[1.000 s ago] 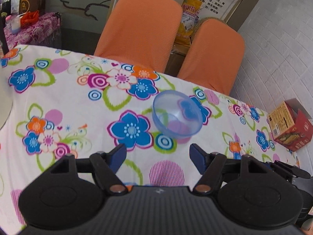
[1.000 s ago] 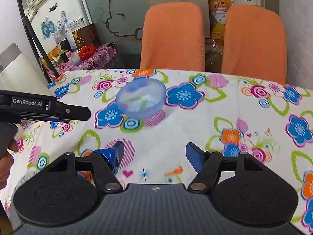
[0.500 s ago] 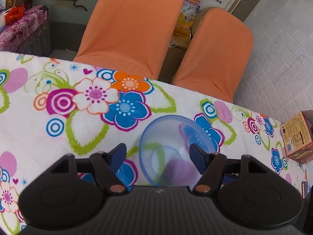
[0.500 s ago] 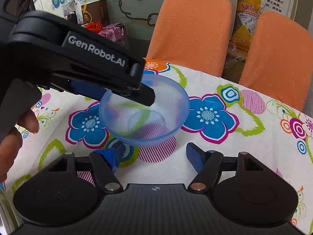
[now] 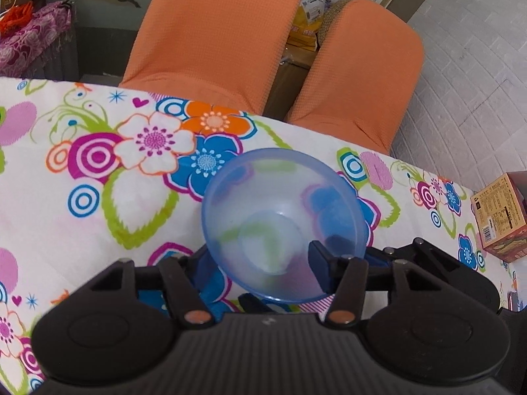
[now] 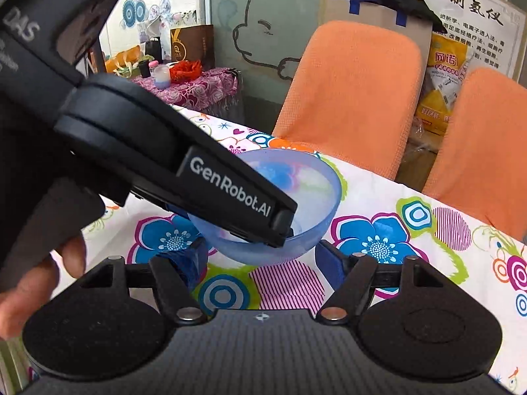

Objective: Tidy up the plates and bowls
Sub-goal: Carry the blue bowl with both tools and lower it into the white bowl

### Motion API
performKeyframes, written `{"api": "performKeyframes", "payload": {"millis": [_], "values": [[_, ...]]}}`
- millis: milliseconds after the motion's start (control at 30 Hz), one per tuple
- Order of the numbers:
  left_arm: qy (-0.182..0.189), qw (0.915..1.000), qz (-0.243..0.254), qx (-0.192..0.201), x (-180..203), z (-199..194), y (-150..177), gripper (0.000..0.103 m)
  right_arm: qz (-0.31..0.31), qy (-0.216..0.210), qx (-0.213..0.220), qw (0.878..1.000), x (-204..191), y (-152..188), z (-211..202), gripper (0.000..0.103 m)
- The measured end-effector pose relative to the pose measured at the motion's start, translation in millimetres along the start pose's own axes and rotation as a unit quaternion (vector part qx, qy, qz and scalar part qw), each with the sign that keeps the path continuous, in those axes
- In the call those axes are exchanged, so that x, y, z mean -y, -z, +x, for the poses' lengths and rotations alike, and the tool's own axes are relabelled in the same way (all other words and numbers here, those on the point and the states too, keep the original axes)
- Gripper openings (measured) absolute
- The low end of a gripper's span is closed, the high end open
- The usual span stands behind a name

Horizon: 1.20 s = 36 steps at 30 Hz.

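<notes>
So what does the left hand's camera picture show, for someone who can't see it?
A see-through blue plastic bowl sits on a bright flowery tablecloth, with the left black tongs open around its near side, one blue-padded finger over the rim inside the bowl. Two orange fabric chairs stand behind the table.

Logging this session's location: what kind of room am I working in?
Probably a dining corner in a home or small shop: a table under a floral tablecloth, two orange-covered chairs pushed up to it, and a cluttered side table by the wall with a Chinese poster.
</notes>
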<state>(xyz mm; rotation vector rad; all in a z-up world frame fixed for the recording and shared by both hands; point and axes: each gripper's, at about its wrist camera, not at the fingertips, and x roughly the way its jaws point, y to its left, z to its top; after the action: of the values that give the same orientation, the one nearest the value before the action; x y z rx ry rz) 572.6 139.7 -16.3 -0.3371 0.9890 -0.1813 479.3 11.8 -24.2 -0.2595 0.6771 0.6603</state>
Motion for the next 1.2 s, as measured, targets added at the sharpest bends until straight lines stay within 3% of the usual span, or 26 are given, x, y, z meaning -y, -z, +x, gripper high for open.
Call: {"api": "performKeyframes", "payload": {"millis": [300,533,733,867,1000,1200], "values": [[0.009,0.9995,0.029,0.011,17.1,-23.0,14.5,0.060,0.010,-0.003,0.013,1.000,-2.1,4.0,-20.1,0.059],[0.030,0.9979,0.051,0.028,55.3,-81.2,52.0,0.060,0.016,0.014,0.025,0.999,-21.3,14.9,-88.6,0.059],[0.062,0.9945,0.079,0.030,96.3,-133.7,117.9,0.060,0.047,0.035,0.038,0.998,-36.6,52.9,-167.5,0.059],[0.077,0.9910,0.107,0.022,122.1,-151.2,173.0,0.060,0.049,0.072,0.045,0.995,-53.3,93.4,-207.4,0.059],[0.085,0.9870,0.136,0.017,142.4,-159.5,226.8,0.061,0.070,0.103,0.049,0.991,-66.8,133.8,-233.6,0.059],[0.094,0.9837,0.153,-0.002,151.6,-157.6,276.0,0.061,0.121,0.106,0.050,0.986,-71.5,174.8,-252.0,0.059]]}}
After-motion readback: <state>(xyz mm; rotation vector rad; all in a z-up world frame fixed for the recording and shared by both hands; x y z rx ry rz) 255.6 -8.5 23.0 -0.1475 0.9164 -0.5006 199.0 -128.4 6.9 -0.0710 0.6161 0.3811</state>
